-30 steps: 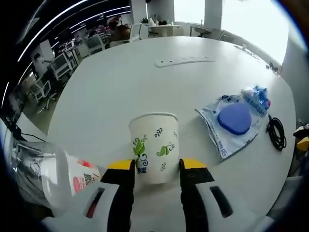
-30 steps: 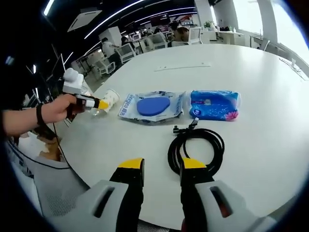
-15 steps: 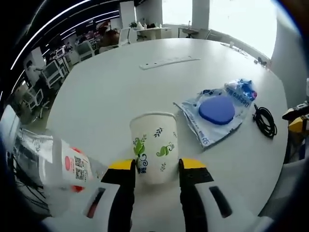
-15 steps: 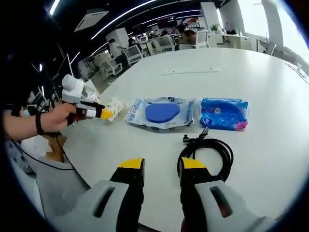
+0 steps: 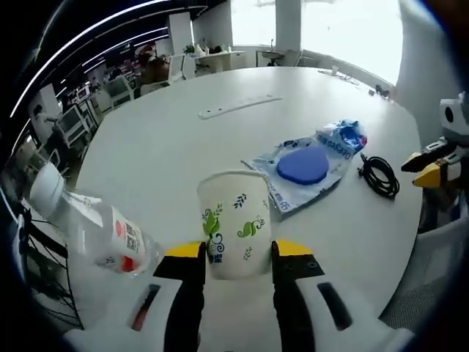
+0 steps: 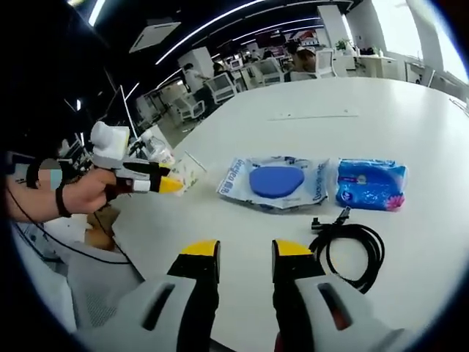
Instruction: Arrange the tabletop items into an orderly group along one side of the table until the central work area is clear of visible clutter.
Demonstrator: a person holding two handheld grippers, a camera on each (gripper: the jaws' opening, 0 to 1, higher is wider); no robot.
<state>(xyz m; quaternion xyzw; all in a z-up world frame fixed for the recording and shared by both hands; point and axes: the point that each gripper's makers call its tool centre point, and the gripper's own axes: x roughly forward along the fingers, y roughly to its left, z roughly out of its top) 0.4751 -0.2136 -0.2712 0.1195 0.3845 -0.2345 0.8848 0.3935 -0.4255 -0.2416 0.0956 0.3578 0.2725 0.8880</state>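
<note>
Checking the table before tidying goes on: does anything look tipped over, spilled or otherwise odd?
One thing: the clear plastic bottle lies on its side near the table edge, left of the paper cup held upright by the left gripper. No spill is visible. The black cable sits loosely coiled.

White paper cup with green leaf print; blue pad in seemingly clear bag.

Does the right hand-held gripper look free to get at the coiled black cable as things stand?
Probably yes. The right hand-held gripper is open and holds nothing, and the black cable lies just ahead and to its right on bare table, with nothing between them.
</note>
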